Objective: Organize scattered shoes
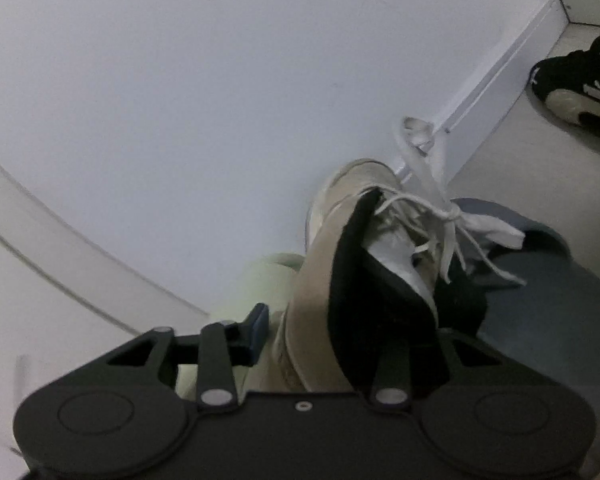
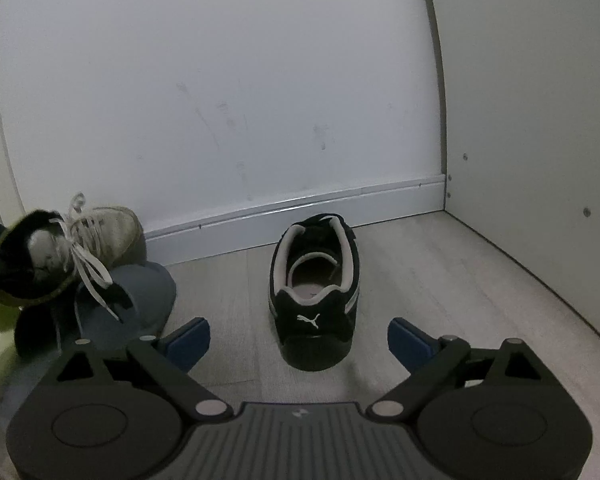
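Note:
A beige high-top sneaker (image 1: 324,264) with black lining and white laces hangs tilted, toe towards the white wall. My left gripper (image 1: 340,332) is shut on its collar. One blue pad (image 1: 260,330) shows outside the shoe, and the other finger is hidden by it. The right wrist view has this sneaker (image 2: 104,232) at the left, raised over a grey slipper (image 2: 144,288). A black sneaker (image 2: 314,292) with a white logo stands on the floor, heel towards me. My right gripper (image 2: 300,336) is open just behind that heel, a blue pad on each side.
A pale green slipper (image 1: 266,280) and the grey slipper (image 1: 540,280) lie under the held sneaker. The black sneaker (image 1: 576,80) sits near the corner. A white wall with baseboard (image 2: 300,204) is ahead, and a white side panel (image 2: 540,120) closes the right. Light wood floor (image 2: 460,280) lies between.

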`<state>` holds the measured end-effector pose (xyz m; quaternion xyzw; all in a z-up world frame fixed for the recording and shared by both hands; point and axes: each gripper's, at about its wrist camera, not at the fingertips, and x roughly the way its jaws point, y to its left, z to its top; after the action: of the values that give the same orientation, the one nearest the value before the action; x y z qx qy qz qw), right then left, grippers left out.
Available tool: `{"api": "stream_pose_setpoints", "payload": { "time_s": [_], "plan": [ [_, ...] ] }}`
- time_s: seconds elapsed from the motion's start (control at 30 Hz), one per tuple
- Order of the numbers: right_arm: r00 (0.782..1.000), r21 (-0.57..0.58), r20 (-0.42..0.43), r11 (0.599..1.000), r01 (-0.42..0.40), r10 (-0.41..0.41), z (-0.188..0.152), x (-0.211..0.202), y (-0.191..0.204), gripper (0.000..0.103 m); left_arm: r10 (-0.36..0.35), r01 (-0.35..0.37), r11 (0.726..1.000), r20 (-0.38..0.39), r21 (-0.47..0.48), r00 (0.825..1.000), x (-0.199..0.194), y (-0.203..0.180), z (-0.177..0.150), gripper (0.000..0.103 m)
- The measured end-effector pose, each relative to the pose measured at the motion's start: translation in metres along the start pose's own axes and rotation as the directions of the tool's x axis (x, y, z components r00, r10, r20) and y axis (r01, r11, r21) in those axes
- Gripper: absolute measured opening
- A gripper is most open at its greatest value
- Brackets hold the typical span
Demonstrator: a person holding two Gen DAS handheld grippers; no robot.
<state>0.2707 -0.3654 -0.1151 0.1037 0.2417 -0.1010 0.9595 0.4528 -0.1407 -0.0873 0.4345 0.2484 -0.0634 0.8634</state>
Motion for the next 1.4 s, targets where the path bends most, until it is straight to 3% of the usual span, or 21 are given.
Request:
{"api": "stream_pose_setpoints", "payload": {
  "time_s": [0.07, 0.13, 0.23, 0.37, 0.53, 0.73, 0.87, 1.0, 1.07, 1.13, 1.4],
  "plan": [
    [1.0, 0.001, 0.001, 1.0, 0.005, -0.005, 0.001, 0.0, 0.0, 0.074, 0.001, 0.0, 1.0, 0.014, -0.03, 1.0, -0.002, 0.005, -0.002, 0.027],
    [1.0, 0.005, -0.01, 1.0, 0.007, -0.007, 0.002, 0.001, 0.0, 0.07, -0.022, 0.025, 0.989, 0.022, -0.143, 1.0, -0.005, 0.019, -0.003, 0.025],
    [1.0, 0.006, -0.012, 1.0, 0.006, -0.006, 0.002, 0.001, -0.001, 0.07, -0.059, 0.06, 0.942, 0.014, -0.33, 0.998, -0.007, 0.042, -0.001, 0.024],
    [1.0, 0.015, -0.005, 1.0, 0.012, -0.012, 0.005, -0.002, -0.003, 0.07, -0.132, 0.099, 0.787, -0.01, -0.609, 0.991, -0.014, 0.081, -0.002, 0.024],
    [1.0, 0.077, 0.001, 0.997, 0.006, -0.006, 0.011, -0.006, -0.012, 0.07, -0.264, 0.176, 0.564, 0.026, -0.807, 0.964, -0.032, 0.113, -0.019, 0.023],
    [1.0, 0.184, 0.027, 0.983, -0.004, -0.001, 0.022, -0.018, -0.025, 0.07, -0.29, 0.23, 0.422, 0.109, -0.877, 0.951, -0.091, 0.105, -0.038, 0.023],
    [0.998, 0.2, 0.059, 0.98, 0.006, -0.018, 0.029, -0.032, -0.031, 0.07, -0.313, 0.265, 0.292, 0.17, -0.919, 0.934, -0.148, 0.074, -0.055, 0.023],
    [0.99, 0.19, 0.116, 0.98, 0.055, -0.078, 0.035, -0.063, -0.038, 0.07, -0.337, 0.249, 0.158, 0.185, -0.955, 0.923, -0.185, 0.032, -0.069, 0.023],
    [0.986, 0.203, 0.133, 0.976, 0.076, -0.105, 0.037, -0.08, -0.045, 0.07, -0.328, 0.227, 0.133, 0.173, -0.965, 0.929, -0.2, 0.006, -0.07, 0.023],
    [0.982, 0.225, 0.149, 0.971, 0.078, -0.113, 0.039, -0.096, -0.054, 0.071, -0.318, 0.208, 0.134, 0.157, -0.969, 0.935, -0.215, -0.026, -0.068, 0.023],
    [0.98, 0.233, 0.169, 0.97, 0.068, -0.109, 0.037, -0.114, -0.063, 0.071, -0.358, 0.169, 0.104, 0.121, -0.98, 0.926, -0.237, -0.085, -0.064, 0.024]
  ]
}}
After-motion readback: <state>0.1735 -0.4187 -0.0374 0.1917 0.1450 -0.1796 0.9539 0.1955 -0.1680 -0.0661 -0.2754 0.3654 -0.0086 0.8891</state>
